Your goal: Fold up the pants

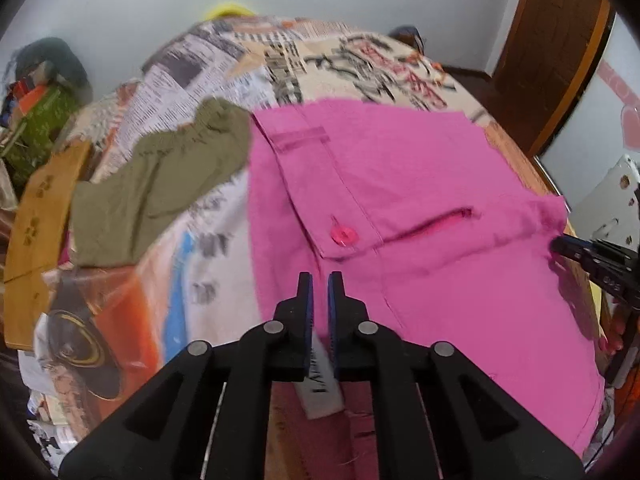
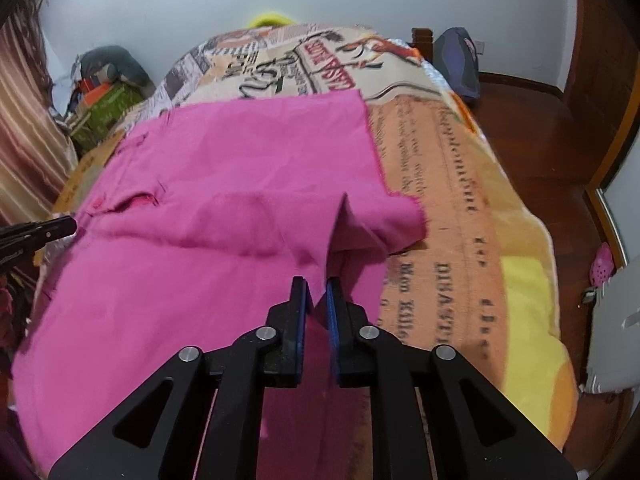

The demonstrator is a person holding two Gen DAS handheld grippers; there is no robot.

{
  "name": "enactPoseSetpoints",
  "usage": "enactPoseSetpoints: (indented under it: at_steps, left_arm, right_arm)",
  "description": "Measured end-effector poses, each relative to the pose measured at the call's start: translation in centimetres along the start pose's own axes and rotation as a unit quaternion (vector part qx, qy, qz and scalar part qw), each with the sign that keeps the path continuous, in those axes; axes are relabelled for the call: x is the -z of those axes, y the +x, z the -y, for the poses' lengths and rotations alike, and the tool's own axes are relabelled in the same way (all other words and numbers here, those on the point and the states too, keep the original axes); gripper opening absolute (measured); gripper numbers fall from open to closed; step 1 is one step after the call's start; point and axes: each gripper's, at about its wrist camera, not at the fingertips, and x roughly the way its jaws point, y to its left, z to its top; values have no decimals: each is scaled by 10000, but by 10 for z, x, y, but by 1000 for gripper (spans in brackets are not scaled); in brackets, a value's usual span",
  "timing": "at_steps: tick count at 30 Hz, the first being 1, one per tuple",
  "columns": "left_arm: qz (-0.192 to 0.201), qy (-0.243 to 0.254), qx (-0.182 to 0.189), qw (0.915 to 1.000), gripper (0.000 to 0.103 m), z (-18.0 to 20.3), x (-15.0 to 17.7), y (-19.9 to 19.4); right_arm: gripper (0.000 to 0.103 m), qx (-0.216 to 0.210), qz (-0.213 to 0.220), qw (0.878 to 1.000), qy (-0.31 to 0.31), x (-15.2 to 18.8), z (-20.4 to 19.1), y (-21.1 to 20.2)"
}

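blurred bedspread print (image 1: 208, 216), white label (image 1: 322, 384) half hidden

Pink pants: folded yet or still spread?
Partly folded. The pink pants lie mostly flat on the bed, with one far corner doubled over onto them.

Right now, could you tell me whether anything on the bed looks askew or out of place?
Yes. The pink pants lie rumpled, with one corner doubled over beside the right tongs. An olive garment lies crumpled, unfolded, to their left. Nothing looks torn or spilled.
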Motion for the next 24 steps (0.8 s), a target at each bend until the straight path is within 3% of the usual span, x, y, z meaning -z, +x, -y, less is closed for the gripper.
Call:
enactPoseSetpoints:
  at_steps: [3,5,7,15,20,24]
  left_arm:
    - [156,-21,-45,9999,23,-5,-9,-8]
    - [204,-20,-51,9998,31,-6,-16,-8]
    - [207,-9,-30,9998,33,-6,-21,-4]
    - [-16,91,118,9999,33,0,-37,32]
    - [-282,-139,406,9987,34,-5,-39,58]
    - [-246,-235,540,9980,34,-10,-39,62]
  right_arm:
    - [16,4,196,9998,64,-7,6,-15]
    - [27,55,318,9995,67,-15,8,-19]
    - [40,93,446,9989,68,-22,11,-20]
    - [40,128,295,9994,150,-42,20,19]
    - [40,257,-22,9995,170,-44,29,49]
    - [42,208,-78,9997,118,-43,35,57]
